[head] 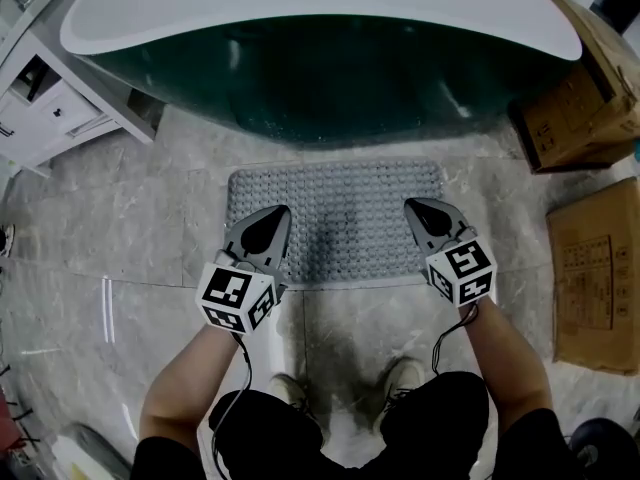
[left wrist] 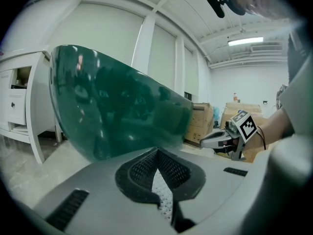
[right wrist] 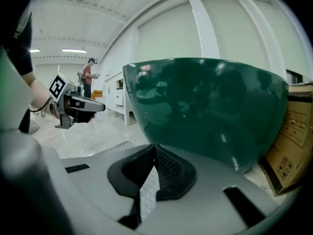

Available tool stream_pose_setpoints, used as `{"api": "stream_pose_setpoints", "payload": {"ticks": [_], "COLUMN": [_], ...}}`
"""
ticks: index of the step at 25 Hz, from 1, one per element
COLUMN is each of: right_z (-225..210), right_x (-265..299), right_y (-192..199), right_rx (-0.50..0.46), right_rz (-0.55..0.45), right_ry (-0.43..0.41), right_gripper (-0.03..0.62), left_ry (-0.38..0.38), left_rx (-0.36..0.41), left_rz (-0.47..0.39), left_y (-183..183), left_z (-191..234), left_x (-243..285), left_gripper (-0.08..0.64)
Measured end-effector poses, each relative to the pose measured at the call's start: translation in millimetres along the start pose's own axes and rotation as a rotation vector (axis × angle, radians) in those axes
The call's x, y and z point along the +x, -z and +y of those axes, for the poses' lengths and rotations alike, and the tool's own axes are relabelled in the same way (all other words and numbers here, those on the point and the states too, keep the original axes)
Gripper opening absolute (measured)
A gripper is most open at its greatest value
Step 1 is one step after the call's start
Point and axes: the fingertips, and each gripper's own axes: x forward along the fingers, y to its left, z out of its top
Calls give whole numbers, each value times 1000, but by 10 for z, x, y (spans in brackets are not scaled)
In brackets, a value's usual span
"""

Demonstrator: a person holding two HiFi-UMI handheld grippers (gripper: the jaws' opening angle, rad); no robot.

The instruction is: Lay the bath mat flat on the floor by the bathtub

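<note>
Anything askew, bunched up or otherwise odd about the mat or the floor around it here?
Nothing stands out. The bath mat lies flat and square to the bathtub, with no folds showing. Its near corners are hidden under the left gripper and the right gripper.

Under me, the grey tile floor carries the studded bath mat, spread flat just beside the green bathtub. A white cabinet stands at my left. A cardboard box and flat cardboard lie at my right.
</note>
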Motion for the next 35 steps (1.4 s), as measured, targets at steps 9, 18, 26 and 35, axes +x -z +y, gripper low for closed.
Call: {"api": "stream_pose_setpoints", "payload": {"ticks": [9,18,26,35], "right_z": [172,507,929,1399], "right_x": [-588,-1230,-1923,-2667], "right_y": [-910,-2285,-3711,-5103], "right_rx": [83,91,79,100], "right_rz": [33,67,37,-22], "right_ry": [-9,-25,-9,24], "right_gripper": [17,17,17,17], "left_ry": [2,-5,-5,7], "left_rx": [-23,-94,-163,-173], "left_rz": [58,78,86,56], "left_y": [-808,-2105,-3329,-4550], "left_z": [-284,-506,-712,-879], "left_x": [-442,-1133,-1872,-2755], "left_gripper": [17,17,17,17]}}
